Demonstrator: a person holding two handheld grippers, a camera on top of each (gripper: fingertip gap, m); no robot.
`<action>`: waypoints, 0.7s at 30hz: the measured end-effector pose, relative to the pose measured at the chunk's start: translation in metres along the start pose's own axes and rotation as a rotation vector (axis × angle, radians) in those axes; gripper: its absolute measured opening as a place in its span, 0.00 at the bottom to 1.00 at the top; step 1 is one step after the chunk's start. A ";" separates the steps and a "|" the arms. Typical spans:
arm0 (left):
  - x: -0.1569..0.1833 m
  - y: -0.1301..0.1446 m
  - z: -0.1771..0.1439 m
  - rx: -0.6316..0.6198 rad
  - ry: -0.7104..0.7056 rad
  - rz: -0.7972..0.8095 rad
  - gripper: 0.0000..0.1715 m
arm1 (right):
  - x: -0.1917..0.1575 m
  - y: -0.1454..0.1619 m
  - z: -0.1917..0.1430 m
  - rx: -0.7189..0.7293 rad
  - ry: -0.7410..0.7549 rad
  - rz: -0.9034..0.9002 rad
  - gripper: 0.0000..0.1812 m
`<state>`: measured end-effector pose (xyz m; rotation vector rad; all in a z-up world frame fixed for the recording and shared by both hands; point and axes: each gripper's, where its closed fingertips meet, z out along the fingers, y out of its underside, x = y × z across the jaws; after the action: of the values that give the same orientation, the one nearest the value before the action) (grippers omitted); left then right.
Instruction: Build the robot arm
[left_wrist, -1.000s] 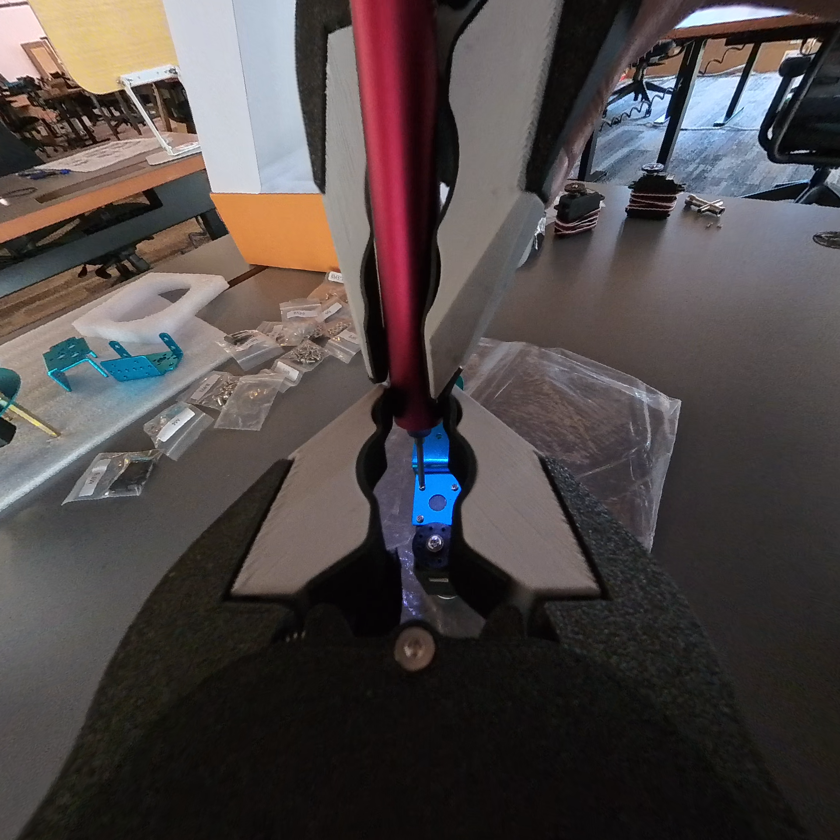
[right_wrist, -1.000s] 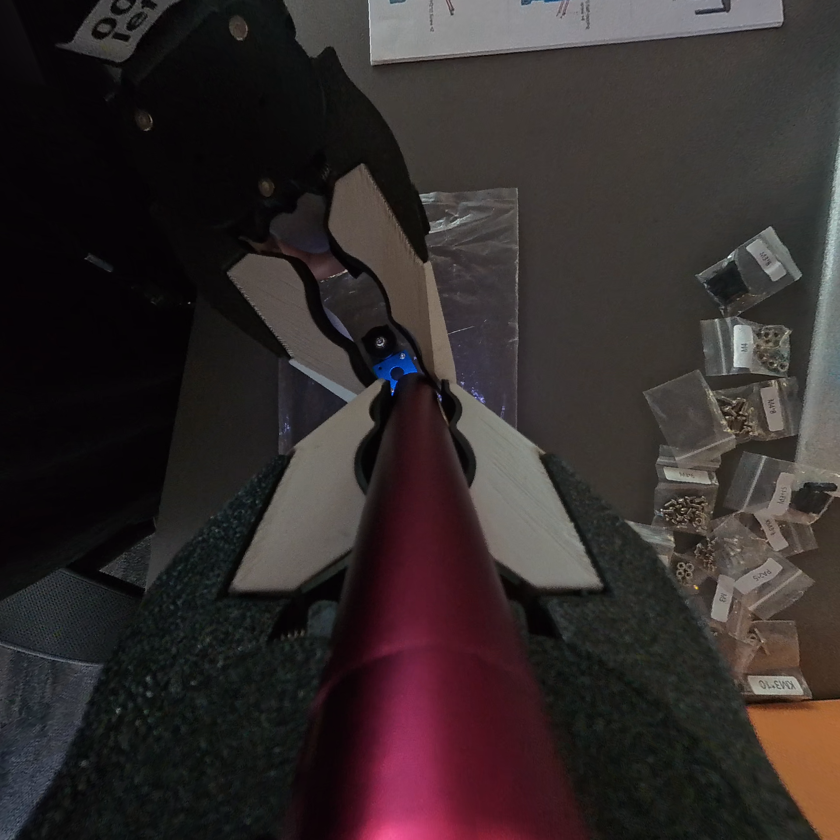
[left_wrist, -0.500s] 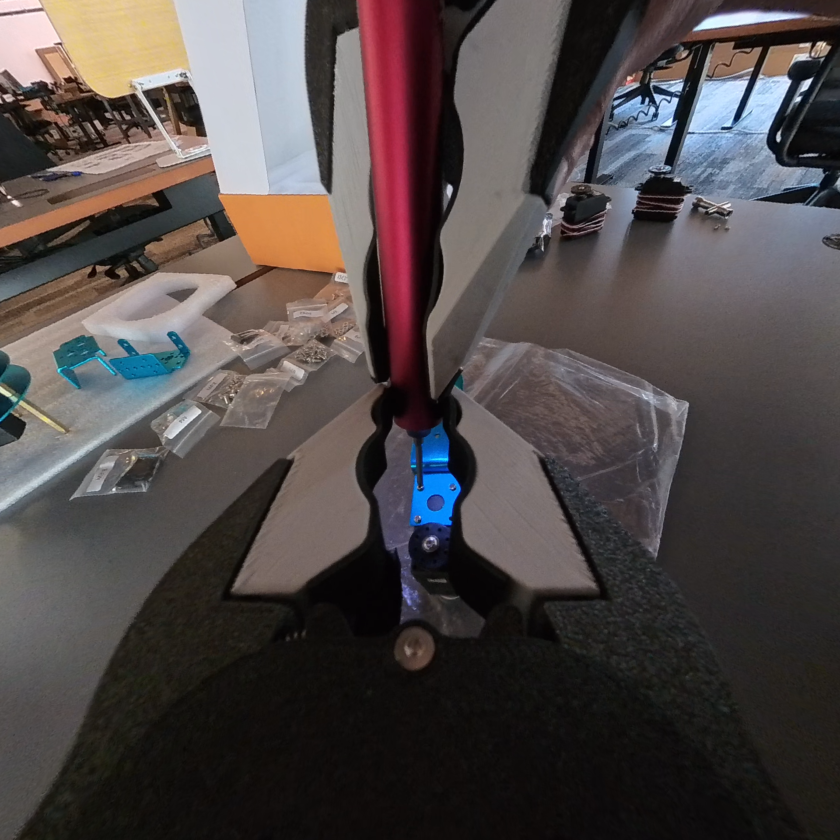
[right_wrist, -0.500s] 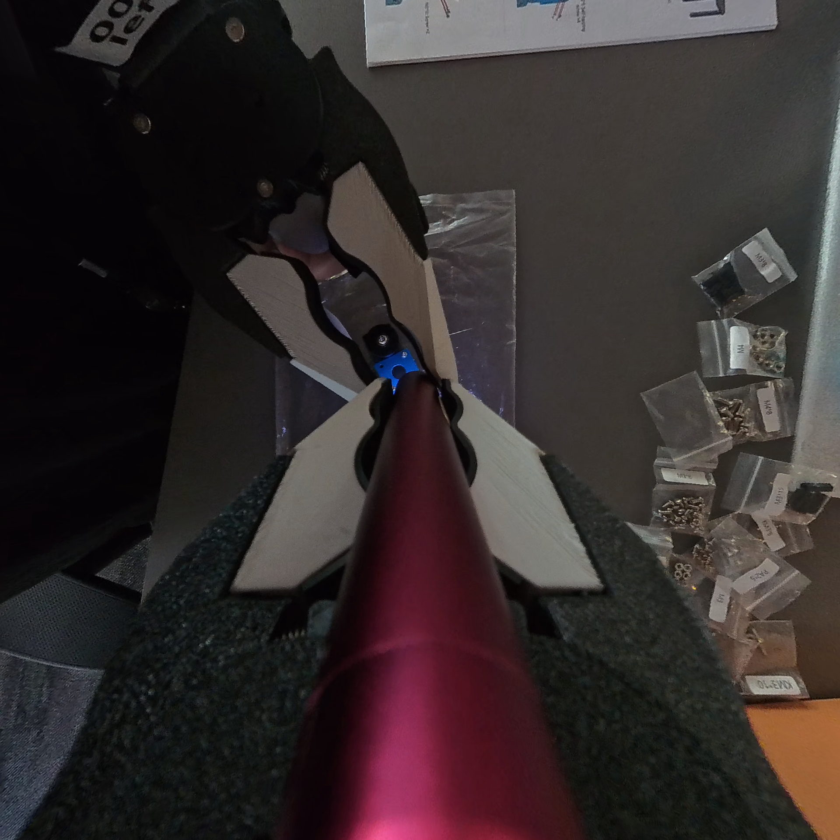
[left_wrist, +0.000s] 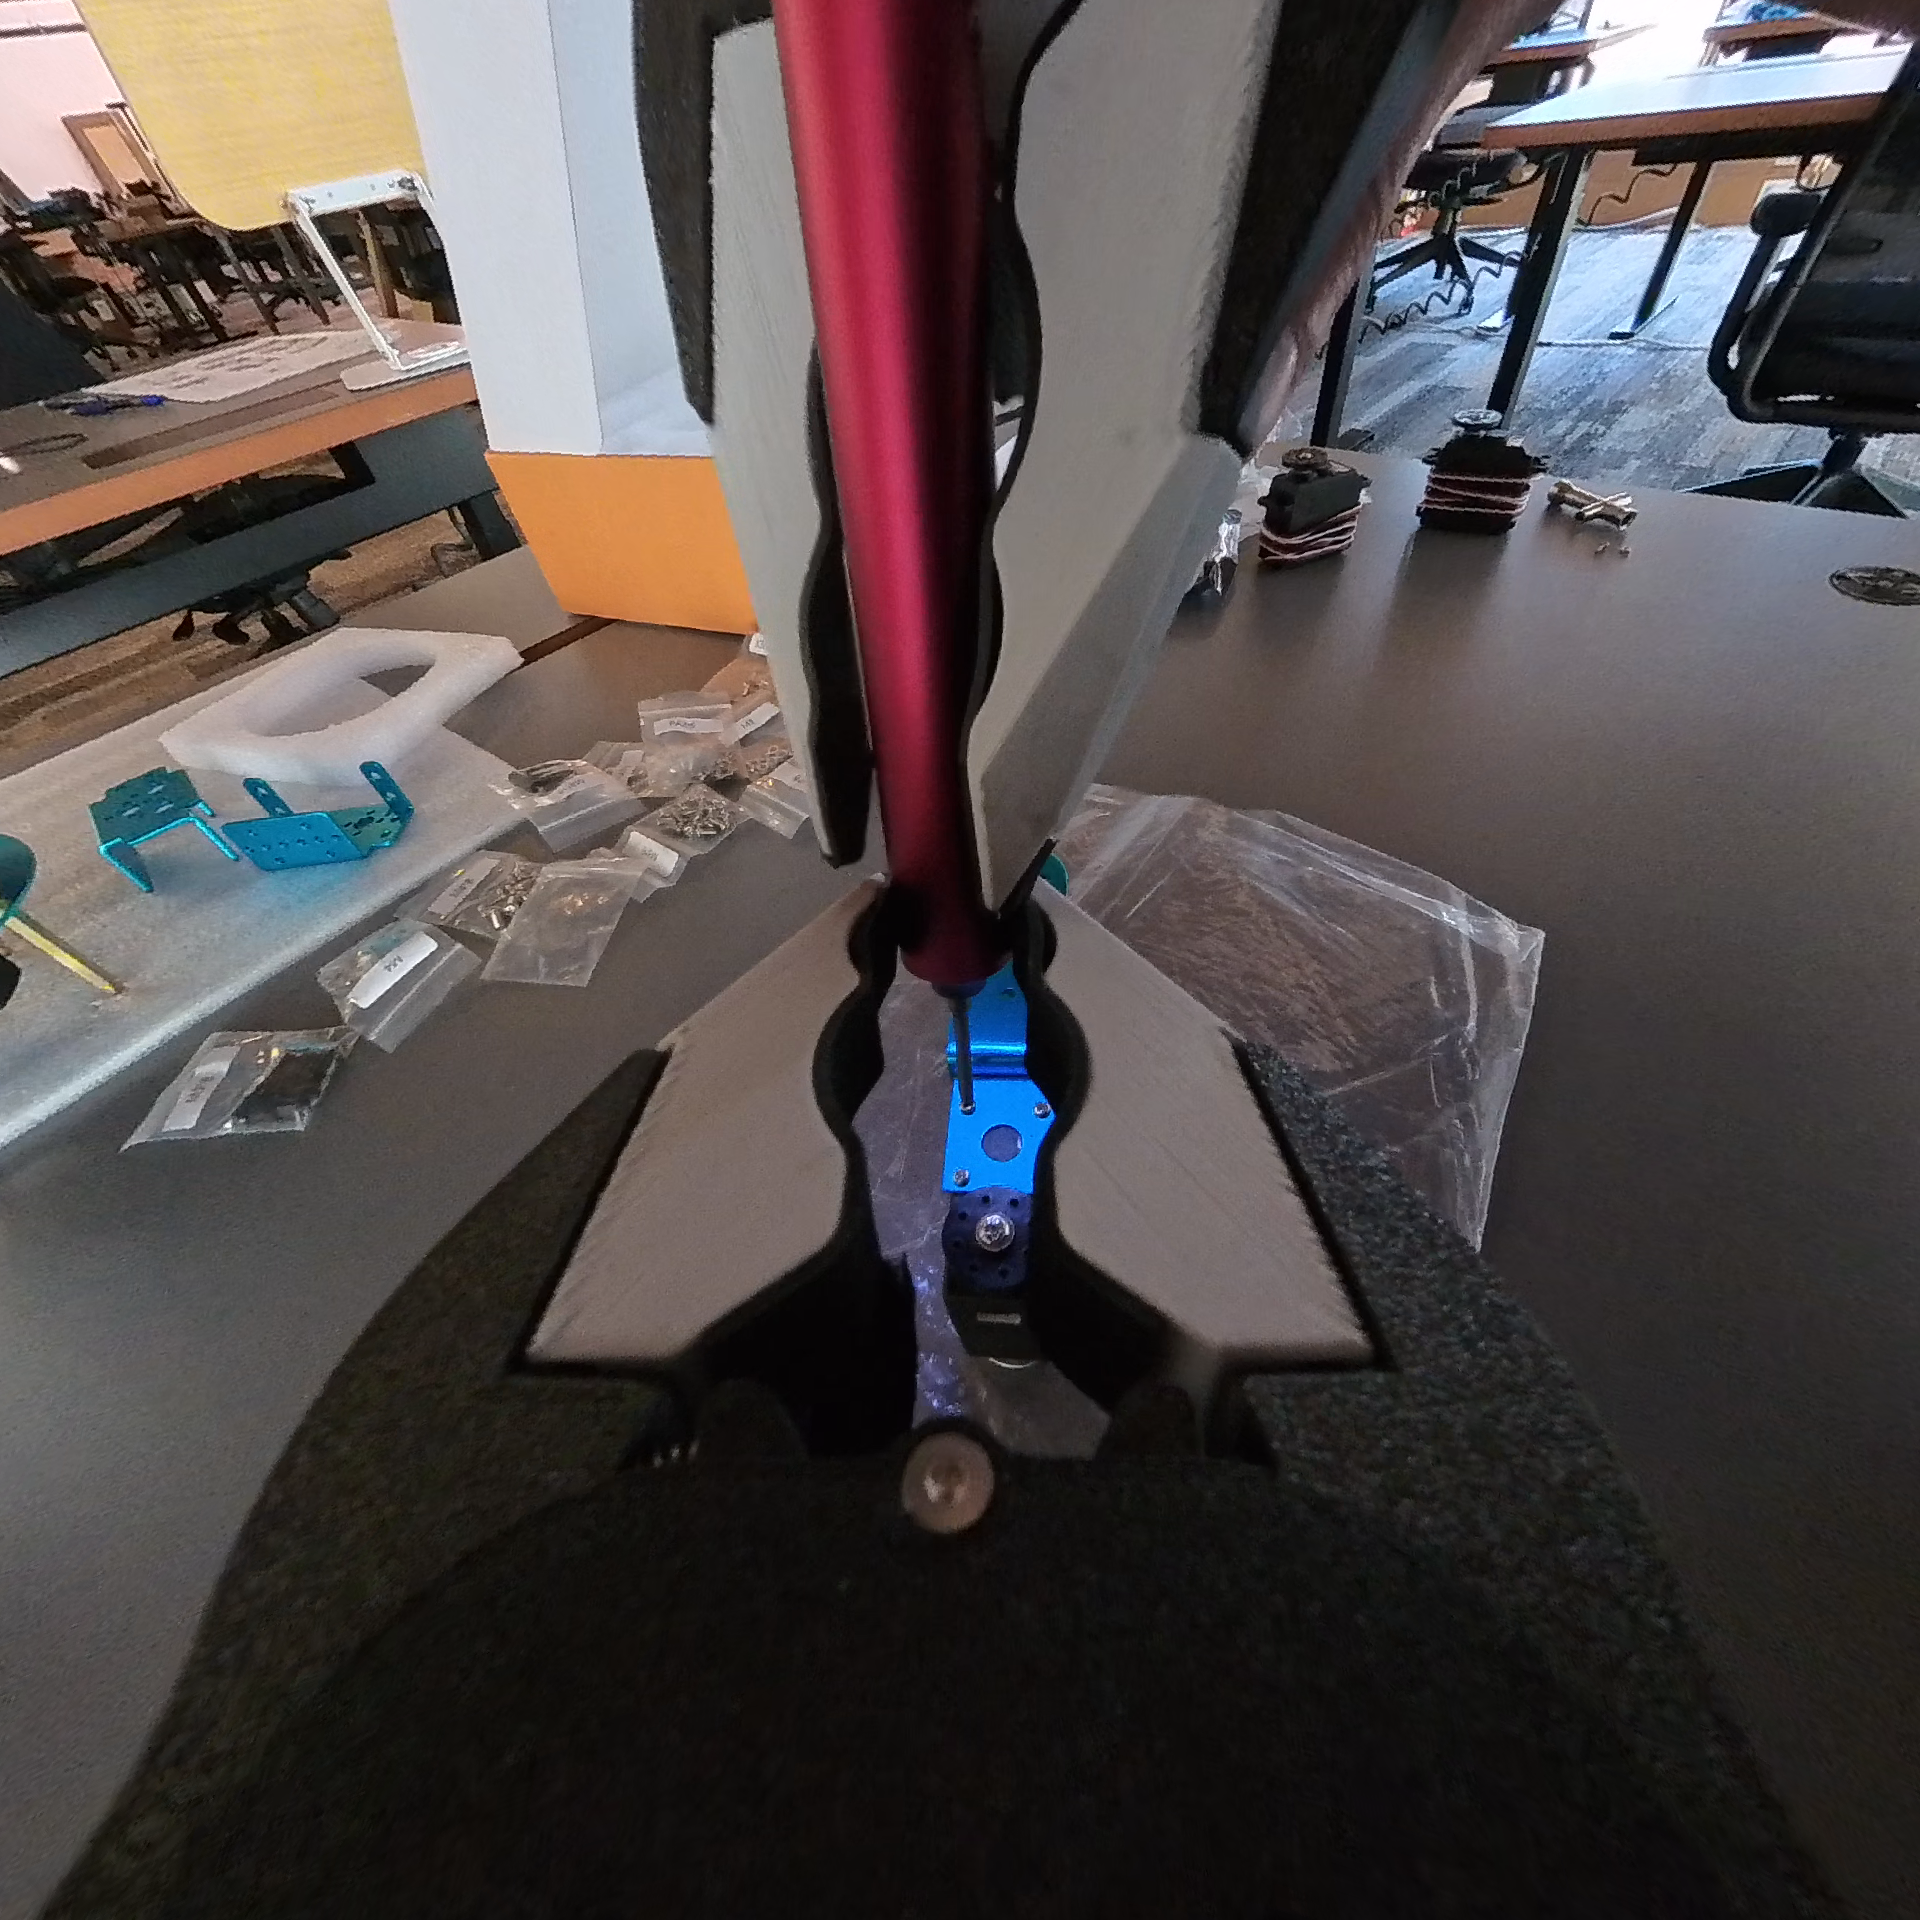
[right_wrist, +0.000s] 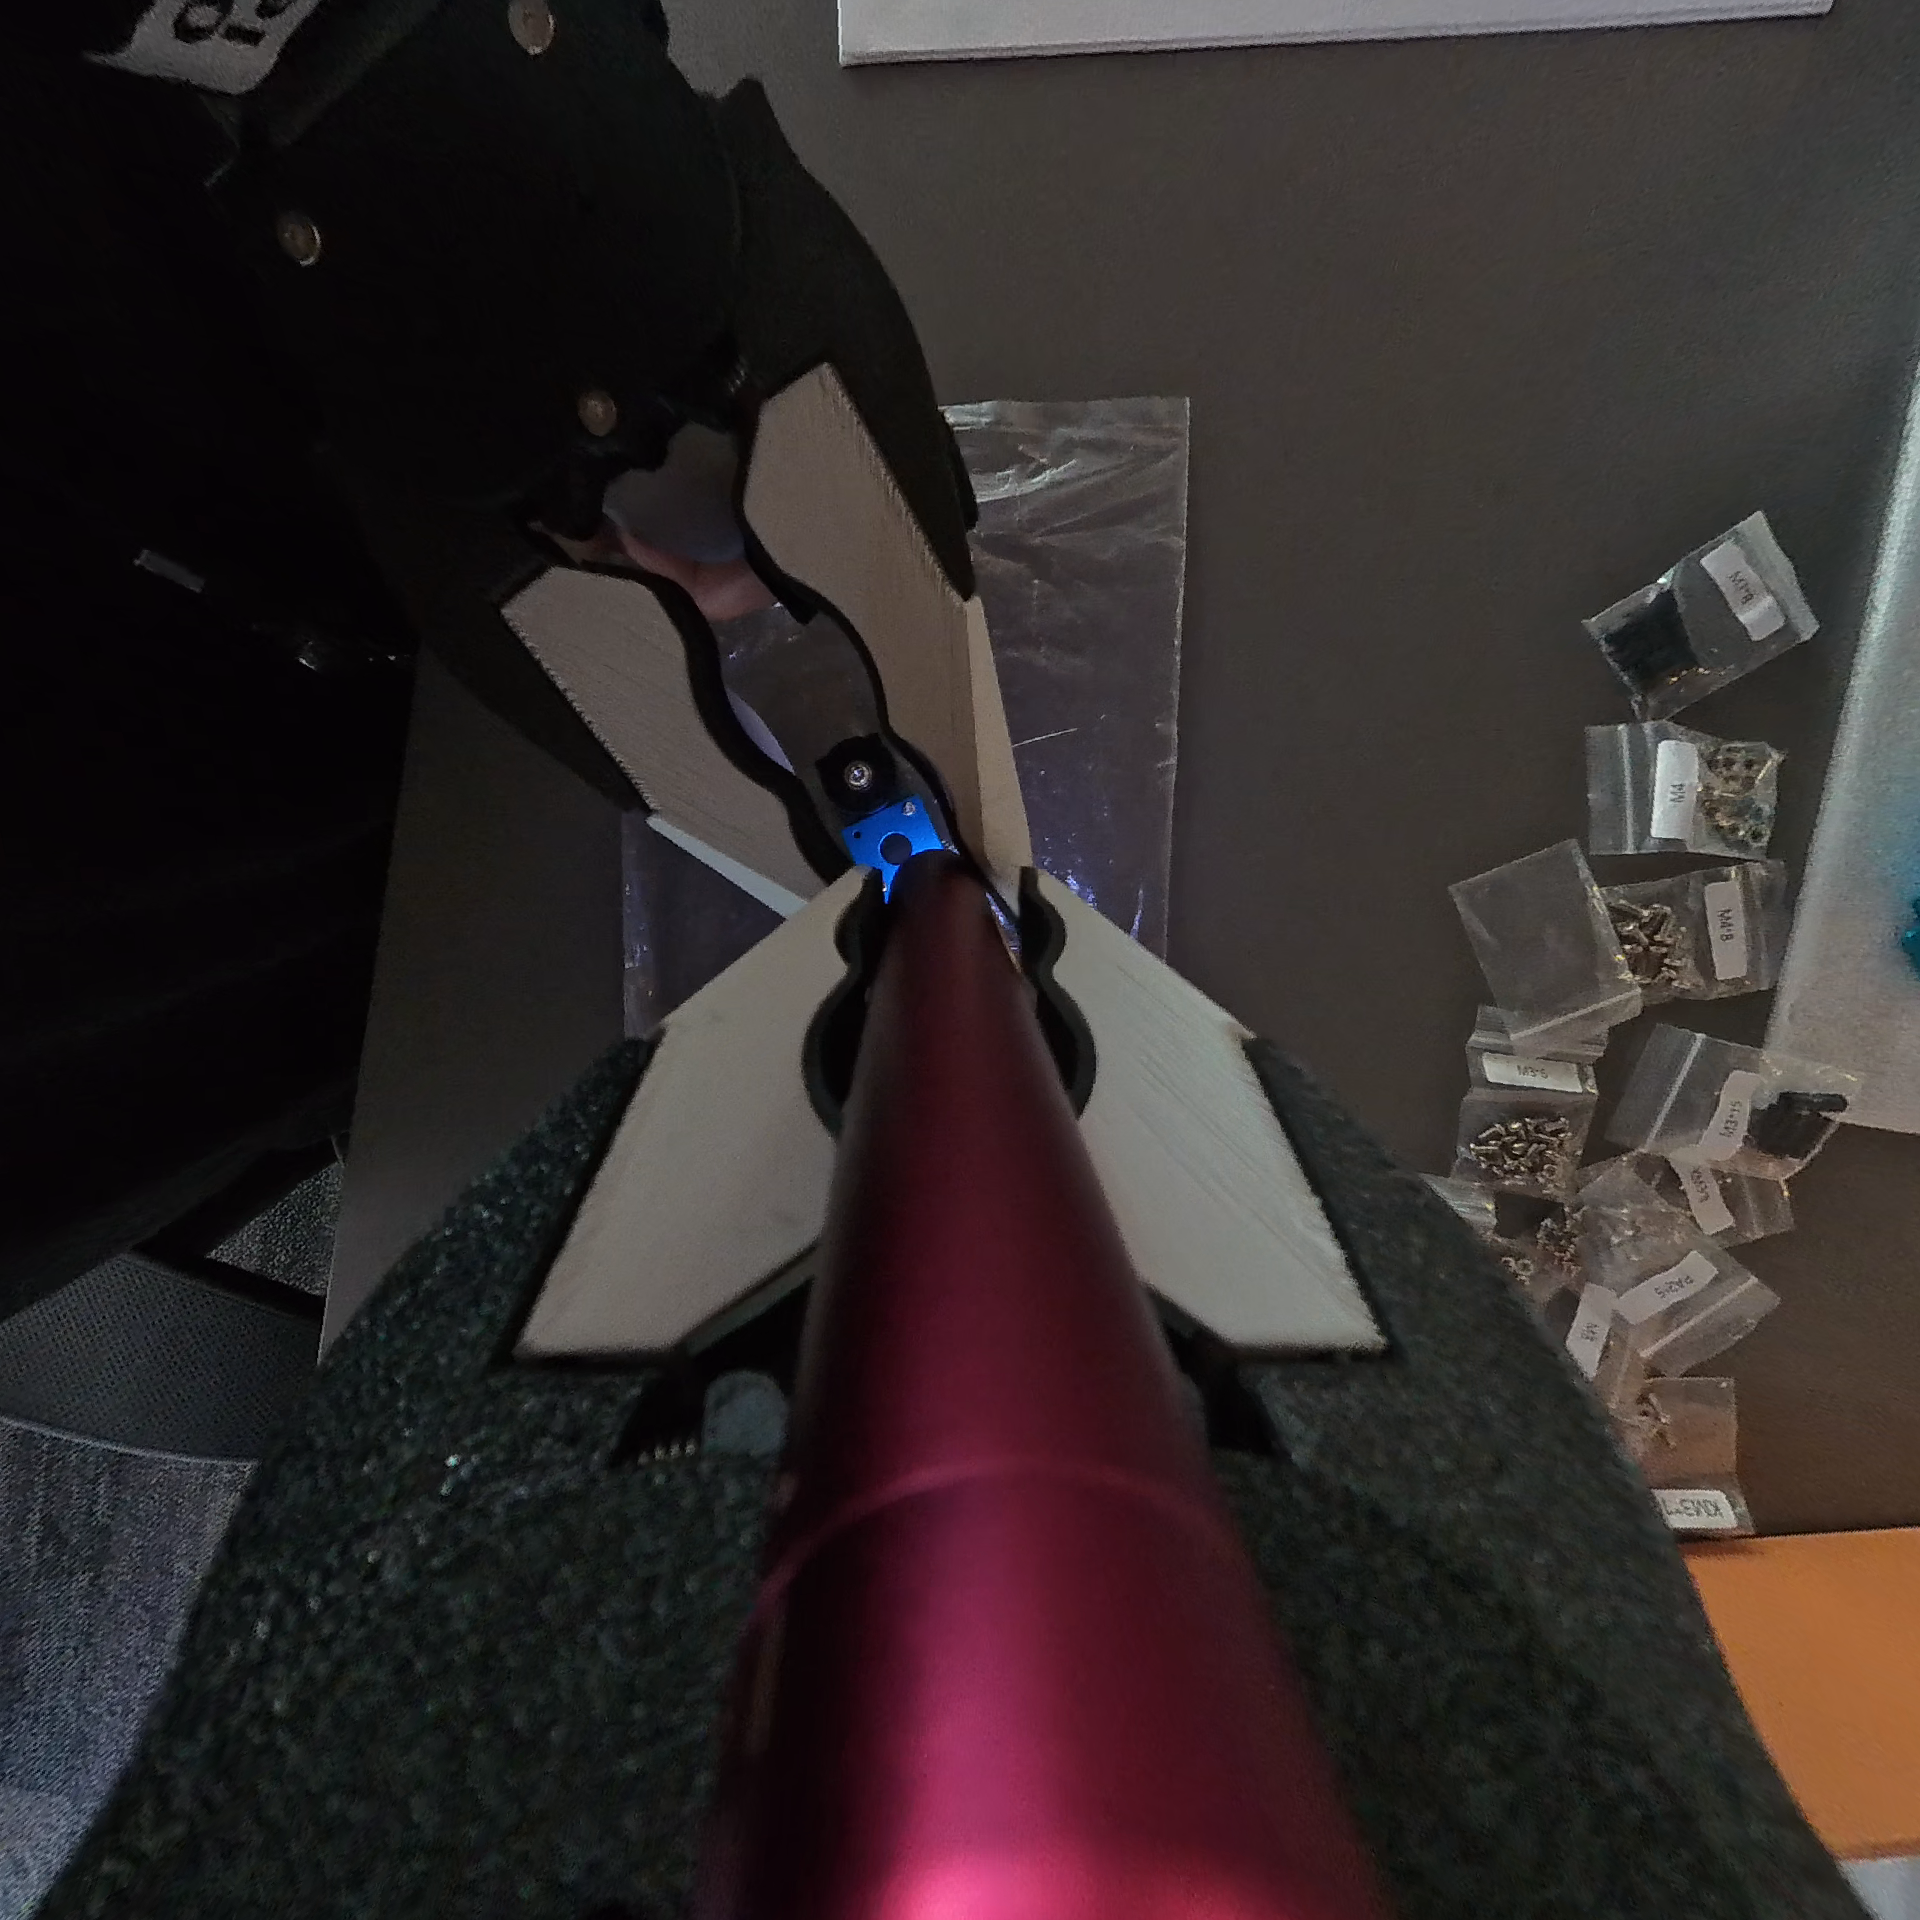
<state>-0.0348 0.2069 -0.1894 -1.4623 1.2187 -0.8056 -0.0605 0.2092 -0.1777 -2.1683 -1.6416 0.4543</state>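
Observation:
My left gripper (left_wrist: 956, 935) is shut on a small blue metal bracket (left_wrist: 997, 1138) with a black servo horn (left_wrist: 987, 1236) below it, held above a clear plastic bag. My right gripper (right_wrist: 940, 883) is shut on a red screwdriver (right_wrist: 997, 1351) and comes down from above in the left wrist view (left_wrist: 925, 862). The screwdriver's (left_wrist: 894, 468) thin tip rests at a small hole in the bracket's upper left corner. In the right wrist view the left gripper (right_wrist: 894, 842) reaches in from the upper left, holding the bracket (right_wrist: 878, 847).
A crumpled clear bag (left_wrist: 1299, 935) lies on the dark table (left_wrist: 1558, 831). Several small bags of screws (left_wrist: 582, 904) lie at left, also in the right wrist view (right_wrist: 1662, 935). Teal brackets (left_wrist: 291, 831) and white foam (left_wrist: 332, 707) sit far left. Two servos (left_wrist: 1309, 514) stand at back.
Almost nothing. Both grippers keep their hold and the screwdriver tip stays on the bracket; the views only sway slightly.

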 end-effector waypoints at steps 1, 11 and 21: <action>0.000 0.000 0.000 0.001 -0.003 0.003 0.12 | 0.000 0.000 0.000 -0.002 0.001 0.001 0.14; 0.000 0.004 -0.002 -0.012 0.001 0.017 0.12 | -0.003 0.002 -0.001 -0.023 -0.023 0.010 0.12; 0.000 0.049 -0.033 -0.233 0.077 -0.026 0.32 | -0.003 0.003 -0.001 -0.018 -0.022 0.051 0.12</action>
<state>-0.0786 0.1996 -0.2287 -1.6501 1.3907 -0.7628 -0.0586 0.2056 -0.1783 -2.2303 -1.6100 0.4814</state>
